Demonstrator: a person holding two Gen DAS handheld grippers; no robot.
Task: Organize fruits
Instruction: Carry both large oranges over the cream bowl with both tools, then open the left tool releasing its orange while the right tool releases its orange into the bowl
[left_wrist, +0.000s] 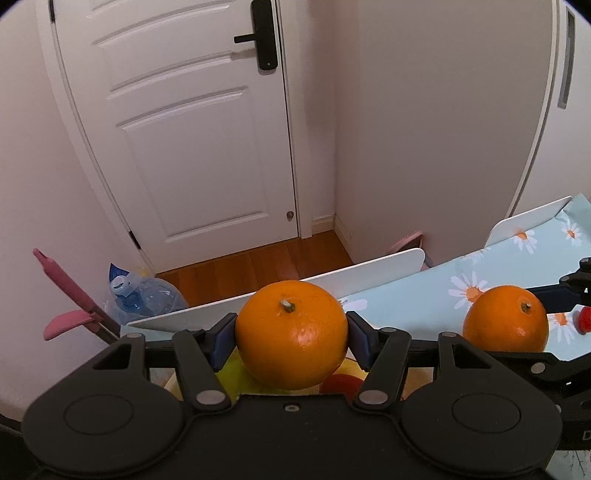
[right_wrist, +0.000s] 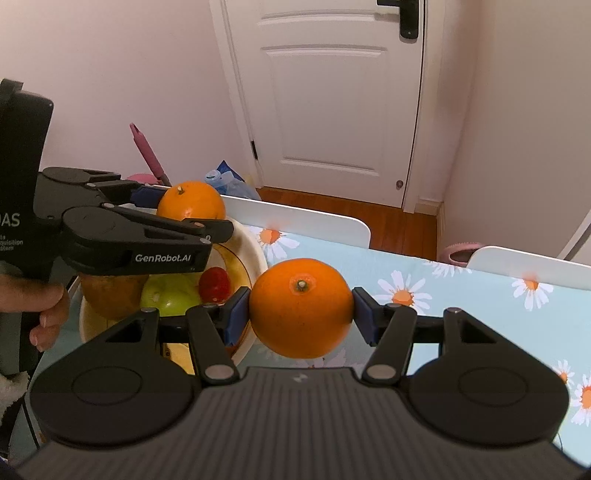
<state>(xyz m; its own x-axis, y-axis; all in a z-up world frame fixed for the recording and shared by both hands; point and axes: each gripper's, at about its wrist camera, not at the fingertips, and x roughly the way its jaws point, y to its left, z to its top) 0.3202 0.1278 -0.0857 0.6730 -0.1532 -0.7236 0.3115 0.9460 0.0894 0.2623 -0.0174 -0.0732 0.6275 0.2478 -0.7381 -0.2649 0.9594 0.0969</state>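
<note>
Worktop (right_wrist: 461, 280): pale blue cloth with white daisy print, white chair backs (right_wrist: 303, 218) along the far edge. Beyond: white panelled door (left_wrist: 192, 147) with black lever handle, wood floor, clear water jug (left_wrist: 147, 295) and pink mop handle (left_wrist: 70, 291) on the left.

Left tool (left_wrist: 291, 336) pinches a round orange with stem up (left_wrist: 291, 332), blue pads pressed on both sides, over a cream fruit bowl (right_wrist: 255, 254) holding a green apple (right_wrist: 170, 295) and small red fruit (right_wrist: 215, 283).

Right tool (right_wrist: 301, 310) pinches a second orange (right_wrist: 301, 308), just right of the bowl, above the cloth.
</note>
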